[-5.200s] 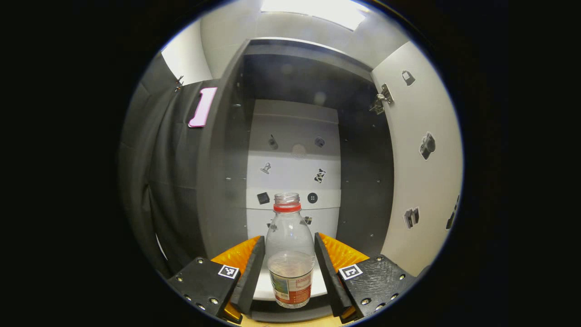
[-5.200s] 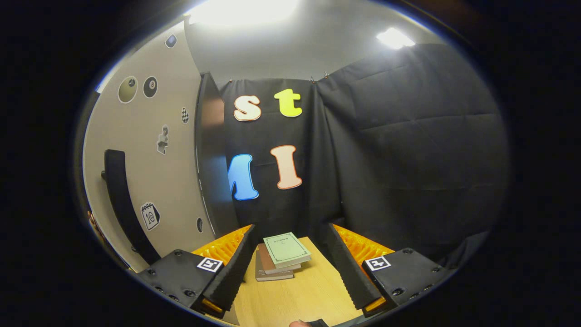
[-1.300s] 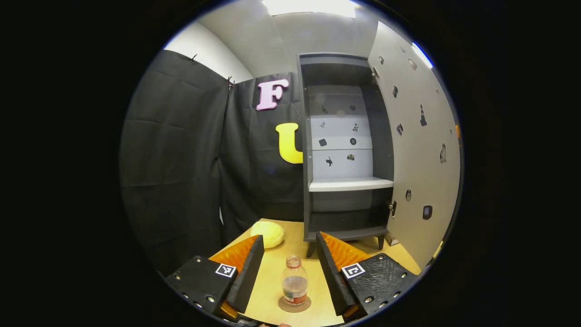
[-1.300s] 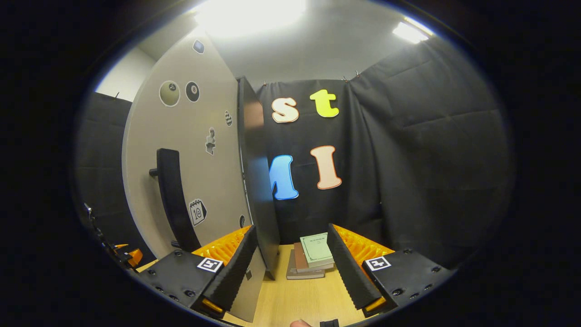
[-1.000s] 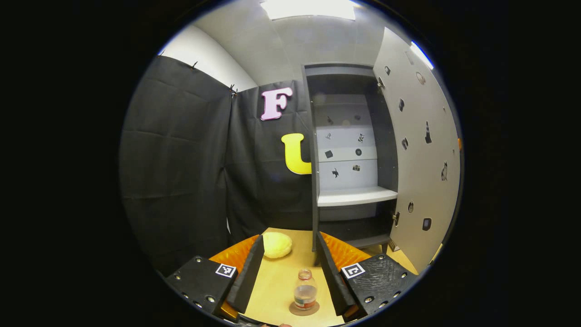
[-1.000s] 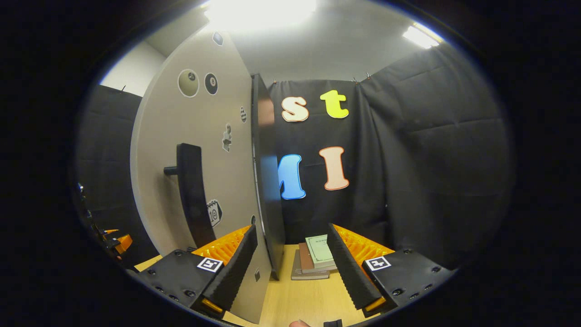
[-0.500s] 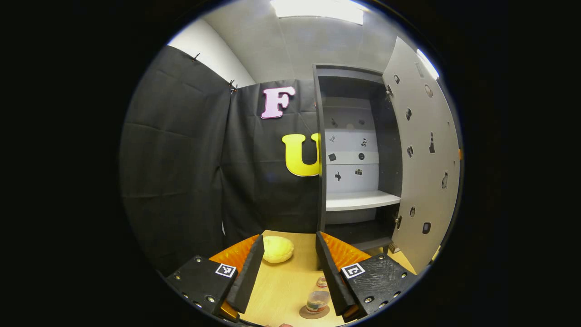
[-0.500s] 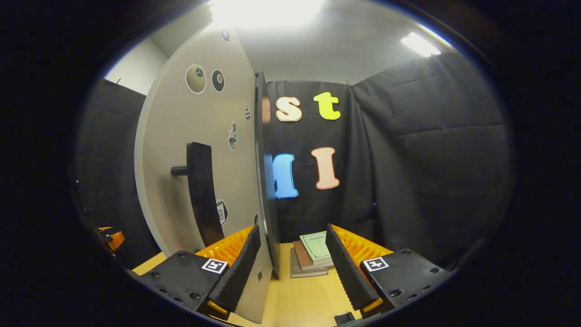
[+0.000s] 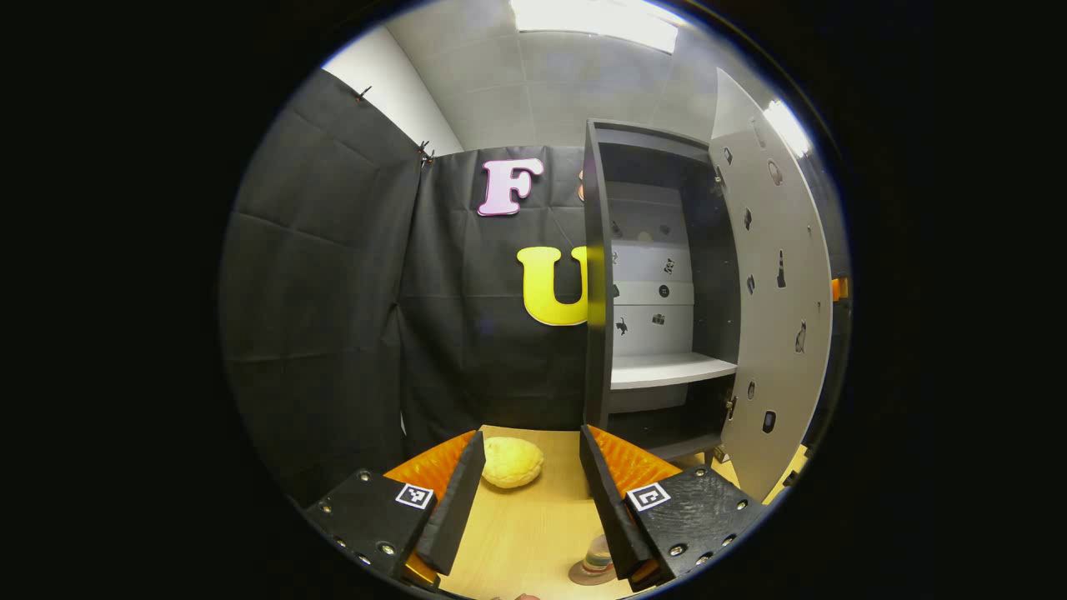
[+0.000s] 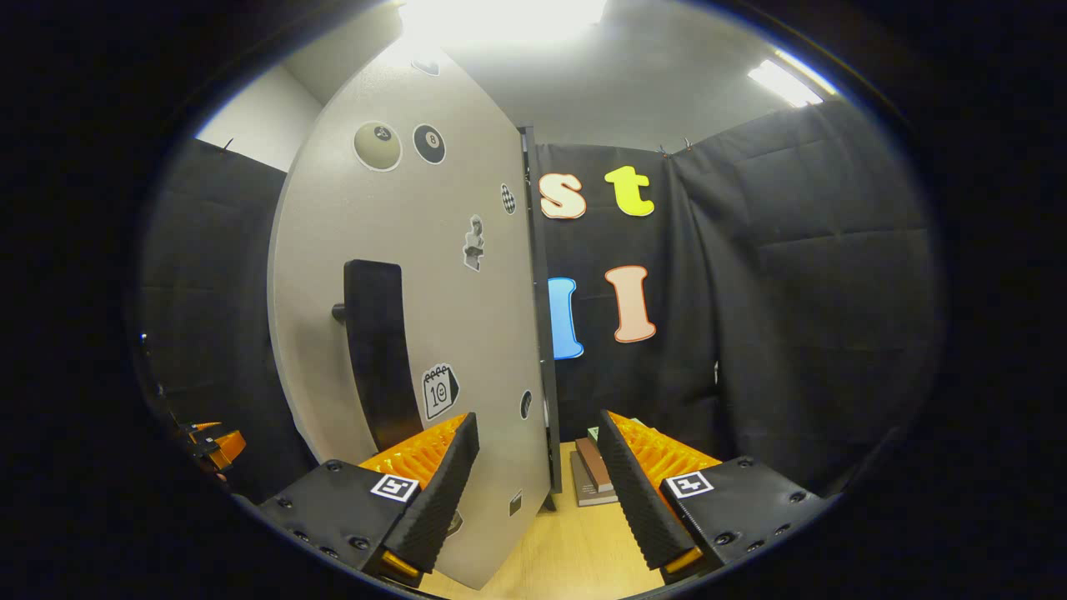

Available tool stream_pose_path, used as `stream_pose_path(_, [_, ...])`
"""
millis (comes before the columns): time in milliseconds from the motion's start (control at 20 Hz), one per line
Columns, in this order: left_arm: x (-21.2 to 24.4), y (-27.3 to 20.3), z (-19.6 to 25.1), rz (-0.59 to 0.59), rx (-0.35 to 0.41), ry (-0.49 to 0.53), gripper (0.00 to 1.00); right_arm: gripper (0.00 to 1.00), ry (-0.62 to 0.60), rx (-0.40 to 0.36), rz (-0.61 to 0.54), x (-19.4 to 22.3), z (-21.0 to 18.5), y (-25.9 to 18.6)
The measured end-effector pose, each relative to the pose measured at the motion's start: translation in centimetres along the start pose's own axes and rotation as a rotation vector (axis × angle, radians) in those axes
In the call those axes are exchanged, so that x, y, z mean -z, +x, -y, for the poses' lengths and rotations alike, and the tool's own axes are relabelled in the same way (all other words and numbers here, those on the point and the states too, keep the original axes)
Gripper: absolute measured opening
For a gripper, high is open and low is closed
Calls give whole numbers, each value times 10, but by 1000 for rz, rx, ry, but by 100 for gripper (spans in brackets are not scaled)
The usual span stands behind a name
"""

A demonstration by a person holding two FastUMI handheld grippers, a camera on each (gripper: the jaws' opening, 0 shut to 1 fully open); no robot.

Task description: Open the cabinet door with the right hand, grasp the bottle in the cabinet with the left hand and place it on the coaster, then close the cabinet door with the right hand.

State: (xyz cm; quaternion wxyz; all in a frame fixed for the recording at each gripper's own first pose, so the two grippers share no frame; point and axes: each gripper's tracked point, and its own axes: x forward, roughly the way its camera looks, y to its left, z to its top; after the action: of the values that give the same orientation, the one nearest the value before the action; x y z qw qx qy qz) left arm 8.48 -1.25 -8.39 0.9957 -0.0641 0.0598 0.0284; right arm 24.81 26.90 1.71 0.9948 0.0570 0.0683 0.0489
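Note:
The clear bottle [image 9: 597,552] stands on the round brown coaster [image 9: 583,575] at the table's near edge, half hidden behind one finger of my left gripper [image 9: 532,435]. That gripper is open, holds nothing, and hangs back from the bottle. The dark grey cabinet [image 9: 596,283] stands at the right with its door [image 9: 771,333] swung open; its white shelf [image 9: 663,369] is bare. In the right gripper view the door's pale outer face [image 10: 467,317] with its black handle [image 10: 379,358] is close ahead on the left. My right gripper [image 10: 537,419] is open, and the door's lower part reaches between its fingers.
A yellow lump [image 9: 513,462] lies on the wooden table [image 9: 533,533] left of the cabinet. A stack of books [image 10: 596,475] sits on the table beyond the door. The left gripper's orange part [image 10: 208,442] peeks past the door's left side.
The left gripper let go of the bottle on the coaster and drew back, turning left. In the right gripper view the door's outer face has grown larger and nearer, covering the books.

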Motion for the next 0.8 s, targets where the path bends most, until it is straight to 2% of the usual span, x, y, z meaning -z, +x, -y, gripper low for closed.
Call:
stream_pose_path(350, [4,1,-32,-3,-1,2,66,92,-4,-37,3,3,-44,16])
stream_pose_path(550, [4,-2,-47,-1,-12,-16,64,92,-6,-87,7,3,-76,34])
stream_pose_path(750, [4,-3,-53,3,-40,-12,66,92,2,-150,8,3,-114,54])
stream_pose_path(800, [3,-3,-56,4,-50,-12,64,92,-6,-174,7,3,-126,58])
